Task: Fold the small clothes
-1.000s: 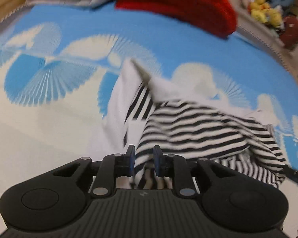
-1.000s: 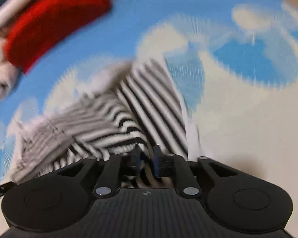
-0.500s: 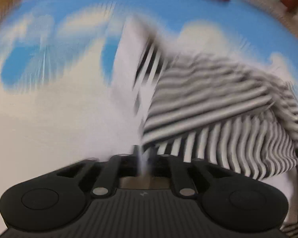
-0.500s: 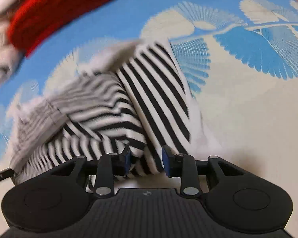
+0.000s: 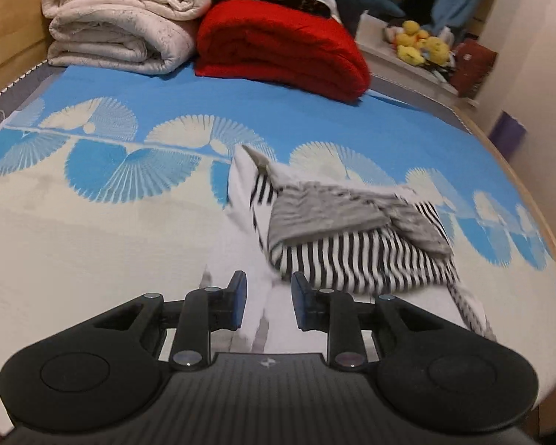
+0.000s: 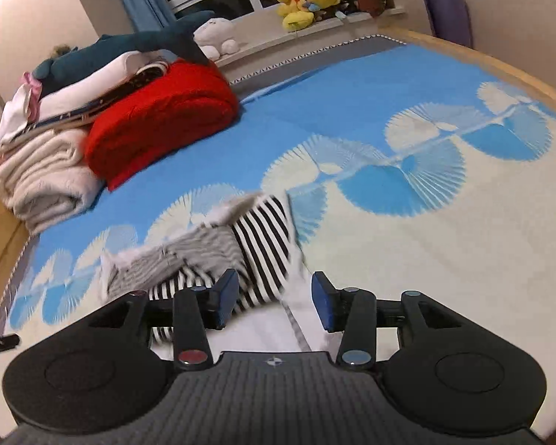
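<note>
Now we see the left gripper [image 5: 266, 298] and right gripper [image 6: 274, 298] with jaws opening, nothing clamped between them; the striped garment [image 5: 356, 256] lies crumpled on the bed [image 5: 92, 244] just beyond both jaws.

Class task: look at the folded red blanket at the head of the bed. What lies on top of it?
Folded linens and a dark plush shark rest partly on the red blanket. How far they overlap it is hidden.
</note>
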